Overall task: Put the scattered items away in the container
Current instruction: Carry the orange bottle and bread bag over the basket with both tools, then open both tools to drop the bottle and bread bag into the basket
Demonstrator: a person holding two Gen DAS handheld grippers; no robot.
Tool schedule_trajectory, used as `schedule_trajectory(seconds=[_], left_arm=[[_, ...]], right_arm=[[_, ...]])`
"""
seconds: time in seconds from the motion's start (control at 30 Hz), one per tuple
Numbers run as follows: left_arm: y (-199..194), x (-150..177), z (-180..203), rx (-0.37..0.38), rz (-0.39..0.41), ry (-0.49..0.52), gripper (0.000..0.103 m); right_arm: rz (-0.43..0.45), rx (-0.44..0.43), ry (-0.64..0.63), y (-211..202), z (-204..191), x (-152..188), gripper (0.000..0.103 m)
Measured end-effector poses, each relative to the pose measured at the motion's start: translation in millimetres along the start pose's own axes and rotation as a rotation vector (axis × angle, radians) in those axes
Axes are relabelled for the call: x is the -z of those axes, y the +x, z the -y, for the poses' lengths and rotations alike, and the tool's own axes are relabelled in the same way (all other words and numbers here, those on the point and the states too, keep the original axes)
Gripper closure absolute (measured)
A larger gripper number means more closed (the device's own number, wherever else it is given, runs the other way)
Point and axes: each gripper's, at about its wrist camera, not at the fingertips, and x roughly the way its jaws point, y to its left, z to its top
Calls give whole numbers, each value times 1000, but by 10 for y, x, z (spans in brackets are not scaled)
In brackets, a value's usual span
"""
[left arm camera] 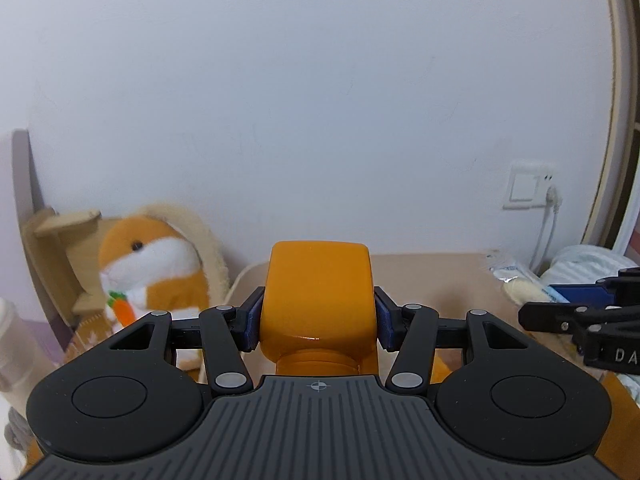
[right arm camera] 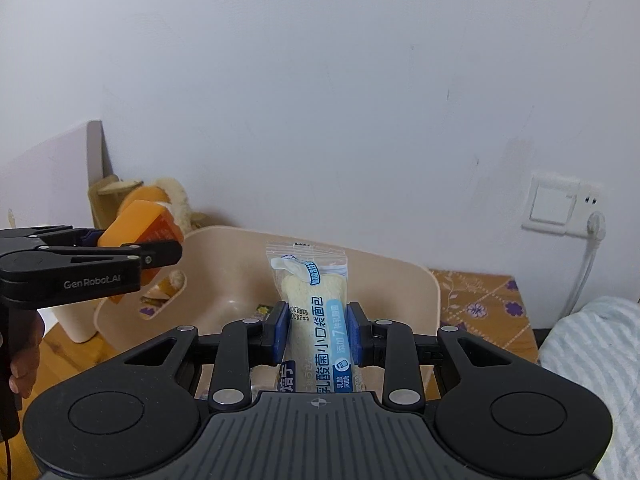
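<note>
Both hand-held grippers carry items beside the beige container.

The beige container point(right arm camera: 404, 280) sits on the table point(right arm camera: 480, 292) against the white wall point(right arm camera: 320, 80), with a plush rabbit point(left arm camera: 152, 268) behind it. The left hand-held gripper point(left arm camera: 318, 316) pinches an orange bottle point(left arm camera: 320, 300) between its blue pads, held near the container's left rim. The right hand-held gripper point(right arm camera: 318, 332) pinches a packaged bread roll point(right arm camera: 312, 304), wrapper upright, held in front of the container's open bowl. A striped cloth point(right arm camera: 592, 360) lies at the right.
</note>
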Motion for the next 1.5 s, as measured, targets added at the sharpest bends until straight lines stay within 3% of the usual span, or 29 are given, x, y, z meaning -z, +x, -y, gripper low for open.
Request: schedule_trajectory(seconds=[0.23, 0.63, 0.7, 0.87, 1.0, 1.2, 1.33, 1.5], left_arm=[[363, 142, 90, -7, -119, 65, 49], [516, 320, 197, 24, -180, 125, 48], [524, 335, 212, 32, -191, 127, 48], [456, 338, 229, 46, -162, 137, 48], [353, 287, 246, 60, -136, 126, 38], [205, 229, 212, 46, -108, 119, 30], [55, 236, 170, 40, -94, 108, 27], [-116, 279, 134, 33, -82, 115, 26]], right_arm=[[-67, 13, -7, 337, -2, 34, 75], [-149, 30, -13, 606, 12, 121, 74], [-155, 34, -11, 619, 22, 147, 65], [-149, 47, -25, 558, 16, 176, 64], [-138, 47, -23, 476, 3, 184, 51], [-103, 50, -17, 320, -8, 177, 40], [-79, 37, -4, 165, 11, 165, 29], [-44, 22, -2, -59, 2, 182, 25]])
